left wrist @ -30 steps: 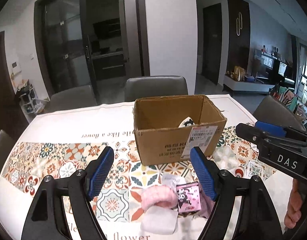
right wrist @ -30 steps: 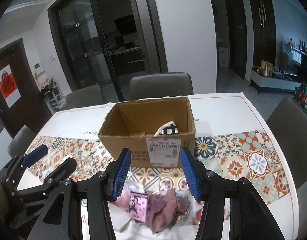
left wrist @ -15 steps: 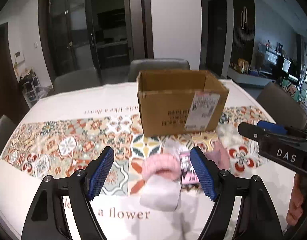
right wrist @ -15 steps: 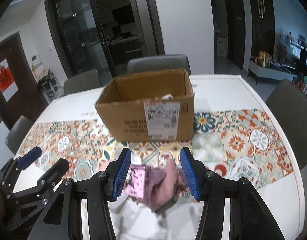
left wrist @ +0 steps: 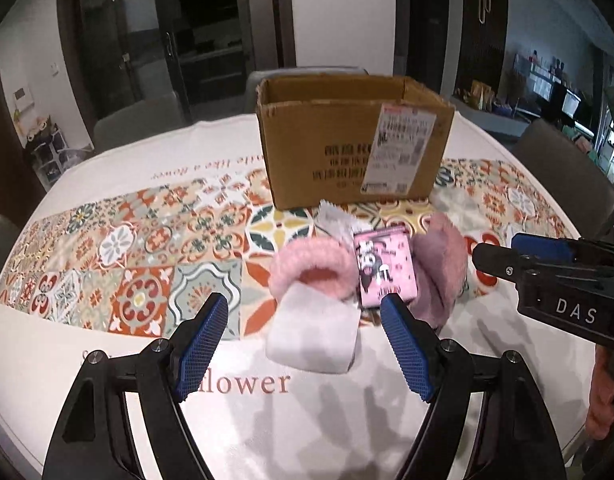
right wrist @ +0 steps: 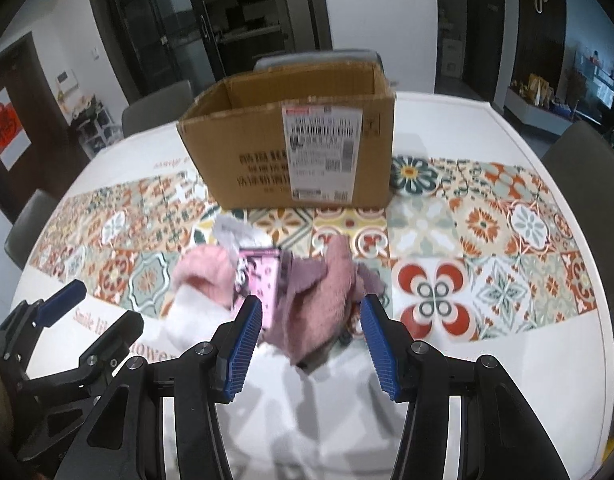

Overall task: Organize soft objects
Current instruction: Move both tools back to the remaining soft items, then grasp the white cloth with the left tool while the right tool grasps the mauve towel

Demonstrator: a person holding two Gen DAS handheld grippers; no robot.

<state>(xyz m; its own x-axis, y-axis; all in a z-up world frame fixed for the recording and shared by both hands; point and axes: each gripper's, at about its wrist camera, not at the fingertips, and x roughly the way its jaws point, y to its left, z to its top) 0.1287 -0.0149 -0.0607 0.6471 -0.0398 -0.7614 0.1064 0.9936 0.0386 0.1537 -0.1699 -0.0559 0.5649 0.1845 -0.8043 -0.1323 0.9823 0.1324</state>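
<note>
Pink and white soft items [left wrist: 315, 276] lie heaped on the tiled-pattern surface [left wrist: 127, 248], just in front of an open cardboard box [left wrist: 347, 148]. The left gripper [left wrist: 305, 344] hangs over the pale end of the heap, jaws apart and empty. The right gripper [right wrist: 311, 336] brackets the mauve cloth [right wrist: 327, 288], jaws apart, not pressing it.

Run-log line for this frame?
left tongs: open, over white sock | right tongs: open, over pink cloth | cardboard box: behind pile
</note>
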